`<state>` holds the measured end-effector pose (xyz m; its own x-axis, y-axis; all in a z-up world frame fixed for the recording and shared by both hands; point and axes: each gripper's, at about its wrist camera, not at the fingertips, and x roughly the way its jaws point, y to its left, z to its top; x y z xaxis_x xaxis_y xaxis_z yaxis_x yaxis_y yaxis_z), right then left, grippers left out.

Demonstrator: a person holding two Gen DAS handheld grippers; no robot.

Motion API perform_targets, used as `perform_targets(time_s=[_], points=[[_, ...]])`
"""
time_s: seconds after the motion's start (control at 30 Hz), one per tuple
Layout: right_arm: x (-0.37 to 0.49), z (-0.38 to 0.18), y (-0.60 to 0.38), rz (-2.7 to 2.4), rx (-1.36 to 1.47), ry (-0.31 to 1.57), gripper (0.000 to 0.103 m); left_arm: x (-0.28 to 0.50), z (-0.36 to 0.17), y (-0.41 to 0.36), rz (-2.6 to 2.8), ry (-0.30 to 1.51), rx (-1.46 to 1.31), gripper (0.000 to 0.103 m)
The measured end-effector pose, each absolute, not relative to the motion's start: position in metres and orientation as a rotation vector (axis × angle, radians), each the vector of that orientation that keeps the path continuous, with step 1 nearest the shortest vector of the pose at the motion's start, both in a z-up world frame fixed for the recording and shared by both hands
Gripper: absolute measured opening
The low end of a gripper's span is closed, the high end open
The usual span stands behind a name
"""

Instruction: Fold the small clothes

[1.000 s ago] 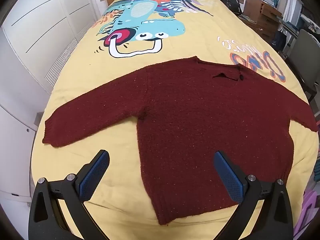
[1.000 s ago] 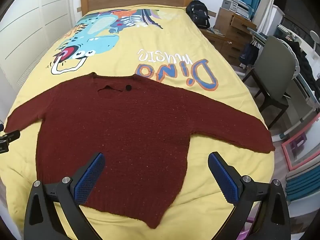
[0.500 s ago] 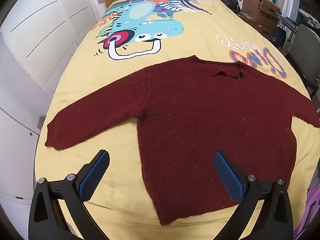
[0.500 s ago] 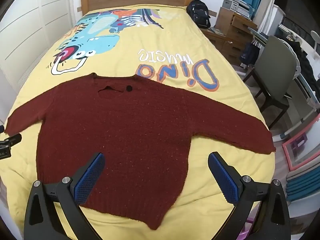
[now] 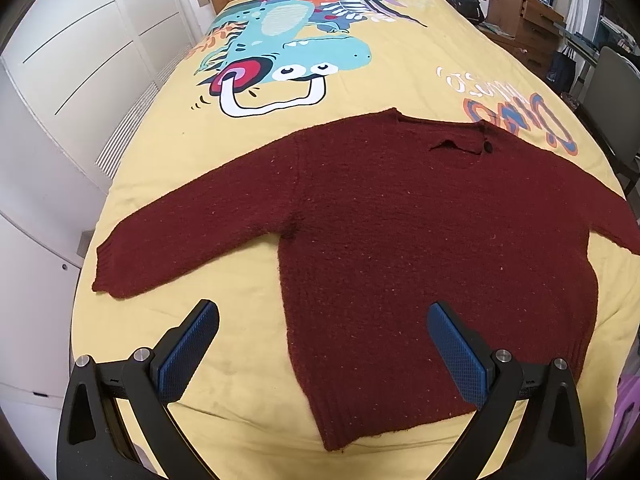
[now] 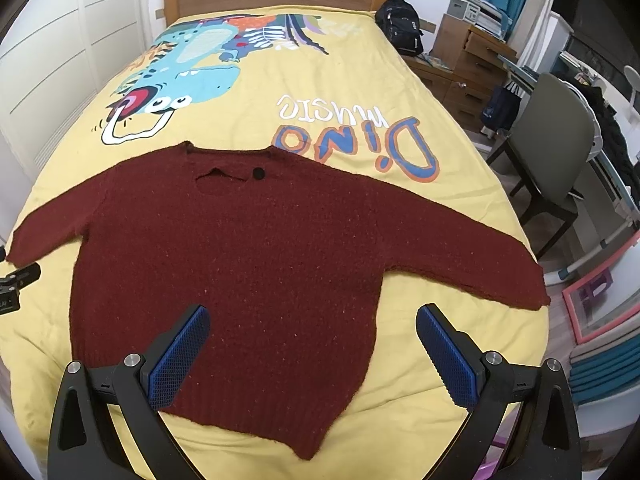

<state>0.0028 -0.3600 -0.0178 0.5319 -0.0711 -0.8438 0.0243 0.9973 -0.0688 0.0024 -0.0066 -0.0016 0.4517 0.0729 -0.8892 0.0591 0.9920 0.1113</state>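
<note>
I am hovering both tools, left gripper [image 5: 323, 350] and right gripper [image 6: 313, 354], jaws spread wide, holding nothing. The maroon knit sweater [image 5: 420, 240] is lying flat ahead beneath them, sleeves outstretched; I judge all folding remains.

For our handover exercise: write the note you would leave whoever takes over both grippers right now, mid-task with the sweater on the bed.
Left gripper: open, empty, above the sweater's near-left hem.
Right gripper: open, empty, above the near-right hem.
Sweater: dark red, lying flat on the yellow bedspread, both sleeves spread out, neckline toward the headboard.
Done: laid flat only; no fold shows.
Left: fold in the sleeves, then the body.
</note>
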Motion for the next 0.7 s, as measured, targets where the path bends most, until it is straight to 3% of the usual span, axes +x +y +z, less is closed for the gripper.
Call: perform_targets(time_s=[0.7], points=[[0.004,-0.0198,-0.3554,-0.053,-0.077,1.022,0.103,0.002,-0.0063,-0.0115,0.009,1.108,0.149,0.102]])
